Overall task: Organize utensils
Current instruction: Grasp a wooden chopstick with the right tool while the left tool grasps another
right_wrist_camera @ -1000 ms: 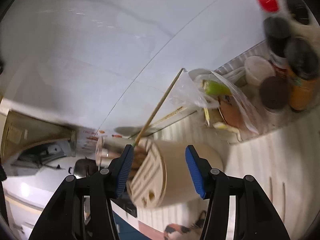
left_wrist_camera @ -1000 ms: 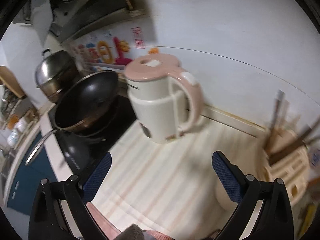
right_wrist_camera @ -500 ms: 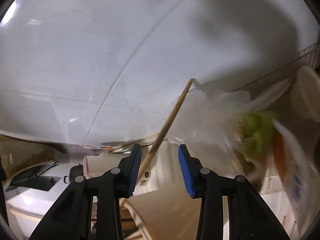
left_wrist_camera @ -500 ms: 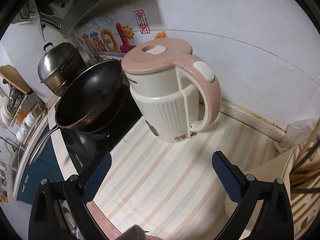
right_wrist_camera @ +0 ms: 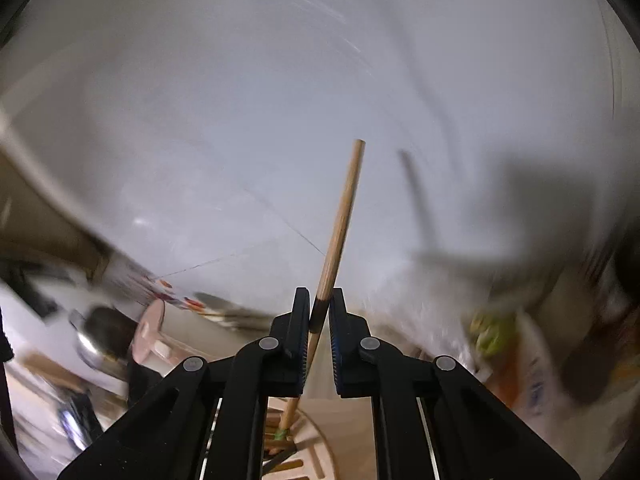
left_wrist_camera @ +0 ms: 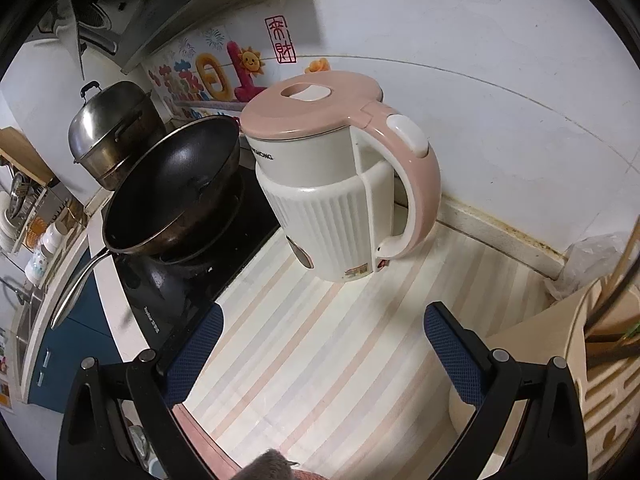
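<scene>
Between the blue pads of the right gripper [right_wrist_camera: 319, 312] a wooden chopstick [right_wrist_camera: 340, 224] is clamped at its dark band, the jaws having just closed onto it; its lower end reaches down to the slotted cream utensil holder [right_wrist_camera: 308, 452]. Left of that holder [left_wrist_camera: 600, 380], the left gripper [left_wrist_camera: 320, 344] hangs wide and empty over the striped counter [left_wrist_camera: 320, 360], with the pink kettle [left_wrist_camera: 336, 184] beyond.

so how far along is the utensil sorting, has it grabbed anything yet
Done: the right gripper has just closed its jaws on one wooden chopstick. In hand: its lower end is still down at the slotted holder. Left: other sticks stand in the holder; the left gripper is open and empty over the striped counter.
</scene>
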Tool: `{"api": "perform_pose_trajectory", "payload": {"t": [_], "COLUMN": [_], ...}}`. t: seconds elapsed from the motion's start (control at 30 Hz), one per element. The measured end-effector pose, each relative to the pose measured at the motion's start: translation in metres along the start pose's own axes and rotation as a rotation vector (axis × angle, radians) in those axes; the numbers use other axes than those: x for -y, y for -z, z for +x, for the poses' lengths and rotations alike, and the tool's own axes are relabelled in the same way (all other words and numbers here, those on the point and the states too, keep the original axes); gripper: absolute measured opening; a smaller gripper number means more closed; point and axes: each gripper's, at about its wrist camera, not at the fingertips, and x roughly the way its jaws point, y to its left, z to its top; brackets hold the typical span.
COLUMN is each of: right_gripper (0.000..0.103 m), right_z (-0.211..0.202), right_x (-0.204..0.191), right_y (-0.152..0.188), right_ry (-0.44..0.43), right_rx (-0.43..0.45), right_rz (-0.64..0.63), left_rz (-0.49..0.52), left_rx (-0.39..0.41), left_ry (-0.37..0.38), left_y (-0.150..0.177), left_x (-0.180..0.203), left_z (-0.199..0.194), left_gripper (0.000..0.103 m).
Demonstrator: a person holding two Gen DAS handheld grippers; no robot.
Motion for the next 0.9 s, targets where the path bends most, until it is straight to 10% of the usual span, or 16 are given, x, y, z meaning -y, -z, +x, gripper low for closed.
{"api": "perform_pose_trajectory", "payload": {"t": [0.13,0.33,0.43,0.63,0.9], "right_gripper": [0.008,0.008,0.027,0.049,0.067], "right_z": [-0.030,-0.029,-0.043,-0.129,-0.179], "right_x": [-0.051,-0.084,-0.078,-0.035,0.090], "right_y": [0.006,0.023,0.027,0.034,0.140], "right_ry": [0.054,0.091,0.110,0.195,0.470], "right_rx": [0.132,0.074,0.054,0.087,-0.126], "right_rz": [-0.199,-0.336,-0.296,-0.124,0.113], "left_rz": [-0.012,-0.007,-0.004,0.122,0.451], "left_rx": [0.006,0.040,0.052,0.085,-0.127], "left_ry": [0.032,0.071,0.105,0.196,0.349], "left_y": [0.003,0.008,0.012,0.049,0.172], "left_x": [-0.006,-0.015,-0.021,-0.010,0.091], "left_z": [-0.007,-0.027,-0.040,-0.071,-0.057], "left_gripper": [0.103,0.103,0.103,0.103,0.103]}}
